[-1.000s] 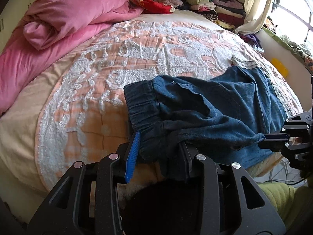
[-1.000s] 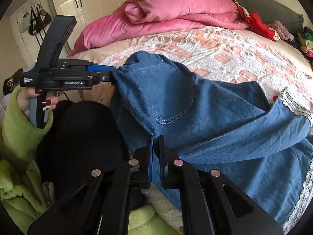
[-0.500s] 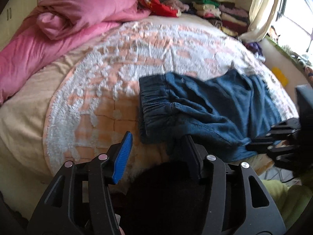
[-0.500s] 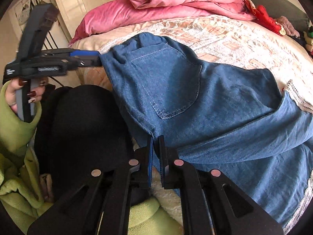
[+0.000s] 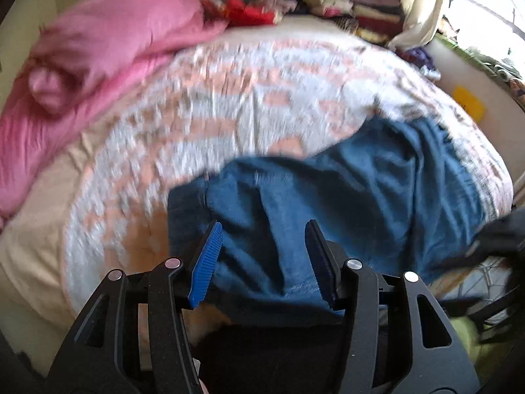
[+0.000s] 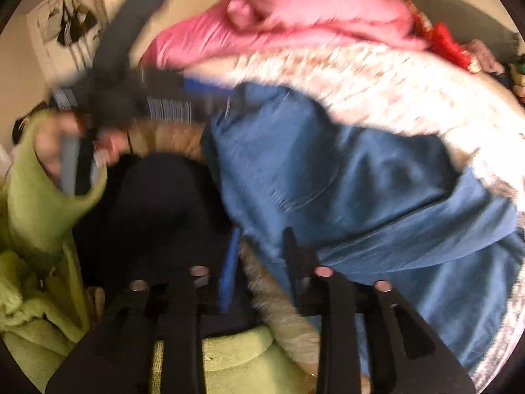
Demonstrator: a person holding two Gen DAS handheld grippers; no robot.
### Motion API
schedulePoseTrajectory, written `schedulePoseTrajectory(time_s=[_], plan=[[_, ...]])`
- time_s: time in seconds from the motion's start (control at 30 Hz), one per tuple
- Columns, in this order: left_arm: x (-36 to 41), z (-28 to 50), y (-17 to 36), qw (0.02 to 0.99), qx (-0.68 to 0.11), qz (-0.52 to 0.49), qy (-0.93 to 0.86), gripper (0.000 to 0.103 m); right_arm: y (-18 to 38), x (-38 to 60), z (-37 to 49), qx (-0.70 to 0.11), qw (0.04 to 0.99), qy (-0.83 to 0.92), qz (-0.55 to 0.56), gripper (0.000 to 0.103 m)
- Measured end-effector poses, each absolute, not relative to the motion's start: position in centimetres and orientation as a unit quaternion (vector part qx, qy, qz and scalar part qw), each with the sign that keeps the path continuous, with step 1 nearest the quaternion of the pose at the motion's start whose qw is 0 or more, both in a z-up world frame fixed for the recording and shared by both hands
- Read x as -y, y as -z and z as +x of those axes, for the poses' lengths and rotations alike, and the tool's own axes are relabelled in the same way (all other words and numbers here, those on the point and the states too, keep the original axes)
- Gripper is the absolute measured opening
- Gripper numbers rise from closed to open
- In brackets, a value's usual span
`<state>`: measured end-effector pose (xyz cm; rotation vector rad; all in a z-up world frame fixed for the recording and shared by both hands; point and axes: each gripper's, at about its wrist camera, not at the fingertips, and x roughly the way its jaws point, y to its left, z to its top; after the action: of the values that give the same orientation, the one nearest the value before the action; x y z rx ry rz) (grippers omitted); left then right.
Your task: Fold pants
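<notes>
The blue denim pants (image 5: 344,203) lie bunched on the near edge of the bed, waistband toward me; both views are motion-blurred. My left gripper (image 5: 262,256) is open, its blue-padded fingers (image 5: 205,262) spread on either side of the waistband cloth without pinching it. In the right wrist view the pants (image 6: 361,177) show a back pocket and a lace-trimmed hem at the right. My right gripper (image 6: 259,262) is open, its fingers apart at the pants' near edge. The left gripper (image 6: 137,98) shows there too, beside the waistband corner.
A pink quilt (image 5: 82,65) is heaped at the bed's far left. The bedspread (image 5: 229,92) is white and peach. Folded clothes (image 5: 354,10) are stacked at the headboard. My green sleeve (image 6: 42,197) and black trousers (image 6: 157,210) are at the bed's edge.
The left gripper was open half a second ago and has shifted over the waistband. The right gripper has opened and let go of the pants. Both views now blur with motion.
</notes>
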<state>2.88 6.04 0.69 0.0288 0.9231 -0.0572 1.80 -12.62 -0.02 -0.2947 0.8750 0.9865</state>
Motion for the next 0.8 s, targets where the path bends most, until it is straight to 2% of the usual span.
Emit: schedulePoseTrajectory(time_s=[0.1, 0.23, 0.3, 0.4, 0.63, 0.8], plan=[[-6.7, 2.5, 0.9, 0.887, -0.462, 0.002, 0.027, 0.044, -1.2, 13.6, 3.2, -0.390, 0.805, -0.432, -0.114, 0.043], [-6.7, 2.1, 1.1, 0.888, -0.459, 0.004, 0.028, 0.044, -0.3, 12.4, 5.3, -0.413, 0.798, -0.432, -0.079, 0.052], [-6.7, 2.1, 1.1, 0.888, -0.459, 0.004, 0.029, 0.044, 1.2, 11.1, 6.1, -0.438, 0.789, -0.423, -0.080, 0.056], [-6.8, 2.1, 1.1, 0.888, -0.458, 0.000, 0.031, 0.044, 4.8, 10.4, 6.9, -0.504, 0.769, -0.382, -0.094, 0.057], [-7.0, 0.9, -1.0, 0.905, -0.423, -0.021, 0.029, 0.044, 2.6, 12.3, 5.4, -0.462, 0.795, -0.383, -0.082, 0.061], [-7.3, 0.4, -2.1, 0.909, -0.415, -0.027, 0.019, 0.055, 1.2, 15.2, 5.4, -0.450, 0.812, -0.367, -0.053, 0.063]])
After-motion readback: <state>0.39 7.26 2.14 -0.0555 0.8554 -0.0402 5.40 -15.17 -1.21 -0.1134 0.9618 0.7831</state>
